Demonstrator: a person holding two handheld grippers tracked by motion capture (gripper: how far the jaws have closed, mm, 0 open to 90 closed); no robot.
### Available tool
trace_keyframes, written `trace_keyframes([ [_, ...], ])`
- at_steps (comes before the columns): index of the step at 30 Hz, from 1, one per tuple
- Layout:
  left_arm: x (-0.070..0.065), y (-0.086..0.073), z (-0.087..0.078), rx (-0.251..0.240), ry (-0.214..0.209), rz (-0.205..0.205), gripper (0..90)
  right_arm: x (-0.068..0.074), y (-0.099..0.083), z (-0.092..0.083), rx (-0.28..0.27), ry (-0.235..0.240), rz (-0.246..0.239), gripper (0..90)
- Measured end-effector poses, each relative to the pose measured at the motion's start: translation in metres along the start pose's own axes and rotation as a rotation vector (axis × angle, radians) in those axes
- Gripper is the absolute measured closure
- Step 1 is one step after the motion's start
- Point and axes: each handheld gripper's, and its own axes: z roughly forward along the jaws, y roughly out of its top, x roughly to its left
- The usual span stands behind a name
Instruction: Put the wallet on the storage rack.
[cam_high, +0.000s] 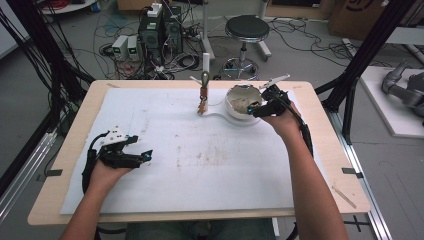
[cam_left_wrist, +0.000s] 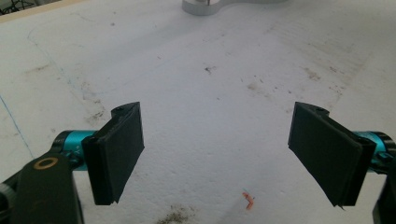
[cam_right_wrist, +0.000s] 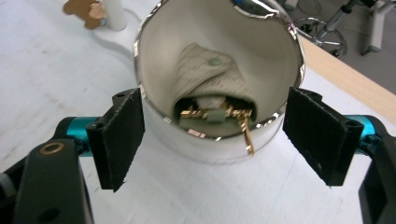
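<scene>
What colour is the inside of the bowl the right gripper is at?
White inside the bowl, with a shiny silver rim; the right gripper view shows it best.

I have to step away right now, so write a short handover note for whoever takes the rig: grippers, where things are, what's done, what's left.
Left gripper: open, holding nothing, low over the white mat at the near left.
Right gripper: open, jaws on either side of the white bowl at the far right of the mat, not closed on it.
In the bowl: a gold chain lying on a pale cloth, one end hanging over the rim.
The jewellery stand stands left of the bowl.
Done: the approach to the bowl.
Left: probably gripping the bowl or the chain.
</scene>
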Motion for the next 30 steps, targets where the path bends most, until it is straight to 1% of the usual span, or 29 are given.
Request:
trace_keyframes([
  [3,-0.001,0.001,0.0,-0.003,0.0,0.0,18.2,0.006,-0.004,-0.007,0.007,0.018,-0.009,21.0],
  [4,-0.001,0.001,0.0,-0.003,-0.001,0.002,18.2,0.009,-0.008,-0.011,-0.027,0.02,-0.009,21.0],
  [5,-0.002,0.001,-0.001,-0.003,0.0,0.003,18.2,0.011,-0.013,-0.014,-0.078,0.025,-0.022,21.2],
  [12,-0.003,0.002,0.0,-0.006,-0.006,0.006,18.2,0.018,-0.038,-0.027,-0.128,0.061,0.015,21.2],
  [18,-0.003,0.002,0.0,-0.01,-0.003,0.006,18.2,0.023,-0.056,-0.038,-0.164,0.085,0.024,21.2],
  [21,-0.004,0.002,0.0,-0.011,-0.004,0.01,18.1,0.026,-0.064,-0.042,-0.193,0.095,0.026,21.2],
  [24,-0.004,0.002,0.0,-0.014,-0.005,0.012,18.2,0.028,-0.073,-0.045,-0.22,0.106,0.029,21.2],
  [27,-0.004,0.001,0.0,-0.018,-0.004,0.015,18.1,0.03,-0.084,-0.048,-0.235,0.121,0.043,21.2],
  [30,-0.004,0.002,0.0,-0.023,-0.005,0.014,18.2,0.032,-0.096,-0.049,-0.262,0.14,0.06,21.2],
])
